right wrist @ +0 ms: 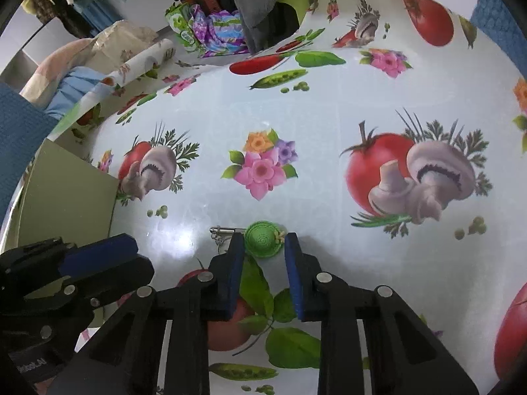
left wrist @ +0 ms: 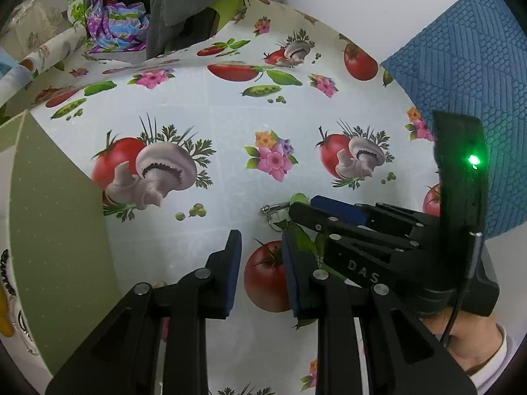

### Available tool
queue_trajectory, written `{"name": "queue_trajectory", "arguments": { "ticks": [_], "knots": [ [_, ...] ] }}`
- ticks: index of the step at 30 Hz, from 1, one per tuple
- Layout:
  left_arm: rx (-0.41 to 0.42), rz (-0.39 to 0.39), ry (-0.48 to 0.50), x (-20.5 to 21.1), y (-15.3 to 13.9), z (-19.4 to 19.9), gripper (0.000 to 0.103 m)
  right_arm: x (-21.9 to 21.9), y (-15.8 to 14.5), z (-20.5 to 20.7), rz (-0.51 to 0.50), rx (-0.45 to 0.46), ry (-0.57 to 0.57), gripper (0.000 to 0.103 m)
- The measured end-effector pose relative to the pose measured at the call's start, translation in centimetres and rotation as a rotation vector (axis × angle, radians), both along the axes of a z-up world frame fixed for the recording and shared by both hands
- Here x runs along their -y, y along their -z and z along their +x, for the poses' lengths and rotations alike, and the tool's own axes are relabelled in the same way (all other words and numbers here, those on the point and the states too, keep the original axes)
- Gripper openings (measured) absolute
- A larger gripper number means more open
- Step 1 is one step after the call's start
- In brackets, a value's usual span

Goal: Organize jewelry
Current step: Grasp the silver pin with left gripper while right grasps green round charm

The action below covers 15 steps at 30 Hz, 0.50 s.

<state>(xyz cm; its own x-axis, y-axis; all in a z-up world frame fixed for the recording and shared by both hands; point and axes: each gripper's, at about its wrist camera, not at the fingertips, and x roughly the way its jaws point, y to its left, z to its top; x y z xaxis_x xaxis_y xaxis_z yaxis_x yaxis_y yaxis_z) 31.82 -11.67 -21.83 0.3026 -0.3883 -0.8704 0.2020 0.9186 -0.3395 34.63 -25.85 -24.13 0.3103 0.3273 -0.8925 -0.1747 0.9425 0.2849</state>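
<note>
Lying on the vegetable-print tablecloth (right wrist: 329, 115), the green hat brooch (right wrist: 263, 238) sits between the right gripper (right wrist: 263, 240) fingertips, whose pads flank it; contact is unclear. Left gripper (left wrist: 260, 240), nearby at left, stands parted over nothing.

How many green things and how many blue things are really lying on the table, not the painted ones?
Green: 2 (the little green hat brooch, the pale green board)
Blue: 1 (the blue textured mat)
Total: 3
</note>
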Motion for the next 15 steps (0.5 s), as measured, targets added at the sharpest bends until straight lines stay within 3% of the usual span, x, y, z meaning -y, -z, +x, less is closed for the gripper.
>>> {"name": "queue_trajectory", "arguments": {
  "ticks": [1,3,8,15],
  "knots": [
    [0.003,0.025,-0.001,0.1,0.1,0.0,0.026,0.2,0.0,-0.1,-0.001,0.002,0.009,0.022],
    [0.012,0.057,0.008,0.4,0.3,0.2,0.026,0.7,-0.2,-0.4,0.005,0.0,0.037,0.005],
    [-0.017,0.036,0.008,1.0,1.0,1.3,0.026,2.2,-0.2,-1.3,0.017,-0.012,0.098,0.005],
    [-0.002,0.089,0.065,2.7,1.4,2.8,0.026,3.2,-0.6,-1.9,0.005,-0.008,0.121,0.005]
  ]
}}
